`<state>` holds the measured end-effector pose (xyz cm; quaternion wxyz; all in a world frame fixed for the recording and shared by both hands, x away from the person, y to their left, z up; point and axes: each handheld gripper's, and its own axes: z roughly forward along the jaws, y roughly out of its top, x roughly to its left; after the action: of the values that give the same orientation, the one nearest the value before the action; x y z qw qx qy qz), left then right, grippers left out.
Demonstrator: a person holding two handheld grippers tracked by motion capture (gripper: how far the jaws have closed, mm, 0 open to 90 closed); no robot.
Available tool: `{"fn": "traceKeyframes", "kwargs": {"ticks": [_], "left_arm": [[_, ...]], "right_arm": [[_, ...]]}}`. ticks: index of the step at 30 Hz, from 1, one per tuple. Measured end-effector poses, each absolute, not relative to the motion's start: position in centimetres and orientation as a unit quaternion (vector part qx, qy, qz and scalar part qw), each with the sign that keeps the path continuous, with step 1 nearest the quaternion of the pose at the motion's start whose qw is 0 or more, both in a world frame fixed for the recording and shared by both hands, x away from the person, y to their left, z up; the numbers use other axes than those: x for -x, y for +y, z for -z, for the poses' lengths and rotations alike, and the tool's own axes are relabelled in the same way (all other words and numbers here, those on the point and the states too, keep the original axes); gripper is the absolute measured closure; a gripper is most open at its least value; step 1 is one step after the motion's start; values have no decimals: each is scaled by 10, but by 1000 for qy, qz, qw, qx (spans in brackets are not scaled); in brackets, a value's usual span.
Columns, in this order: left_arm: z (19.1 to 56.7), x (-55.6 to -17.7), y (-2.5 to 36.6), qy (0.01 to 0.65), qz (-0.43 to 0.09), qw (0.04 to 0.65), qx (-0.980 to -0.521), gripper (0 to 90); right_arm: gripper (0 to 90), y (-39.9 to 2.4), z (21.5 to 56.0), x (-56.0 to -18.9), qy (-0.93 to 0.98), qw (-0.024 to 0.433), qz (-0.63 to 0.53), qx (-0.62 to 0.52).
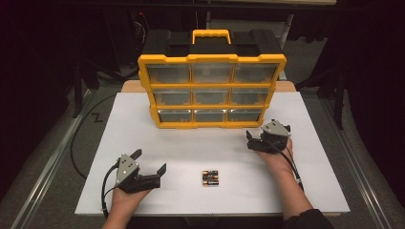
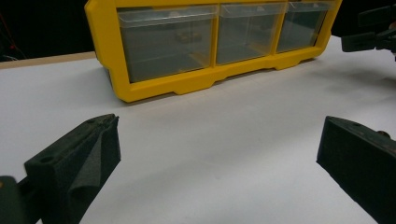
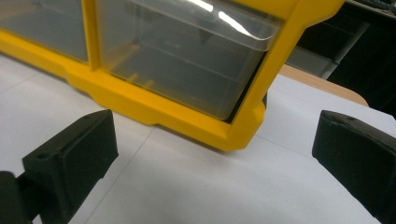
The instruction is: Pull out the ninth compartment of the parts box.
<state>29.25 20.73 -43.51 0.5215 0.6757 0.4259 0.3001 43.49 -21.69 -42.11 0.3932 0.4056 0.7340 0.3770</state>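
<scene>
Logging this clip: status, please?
Left gripper open, empty. Right gripper open at drawer cabinet's bottom right corner. Batteries on table, untouched. Nothing in between.

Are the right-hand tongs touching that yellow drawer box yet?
Apart. In the right gripper view, bare white table lies between the open right tongs and the yellow drawer box; the high view shows them beside its corner.

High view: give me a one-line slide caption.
Open left gripper and right gripper flank batteries before a yellow drawer organizer.
</scene>
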Motion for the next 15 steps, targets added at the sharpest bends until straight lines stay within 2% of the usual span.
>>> {"fn": "traceKeyframes", "kwargs": {"ticks": [15], "left_arm": [[437, -292, 204, 409, -307, 507, -694, 1]], "right_arm": [[13, -216, 426, -419, 782, 413, -318, -341]]}}
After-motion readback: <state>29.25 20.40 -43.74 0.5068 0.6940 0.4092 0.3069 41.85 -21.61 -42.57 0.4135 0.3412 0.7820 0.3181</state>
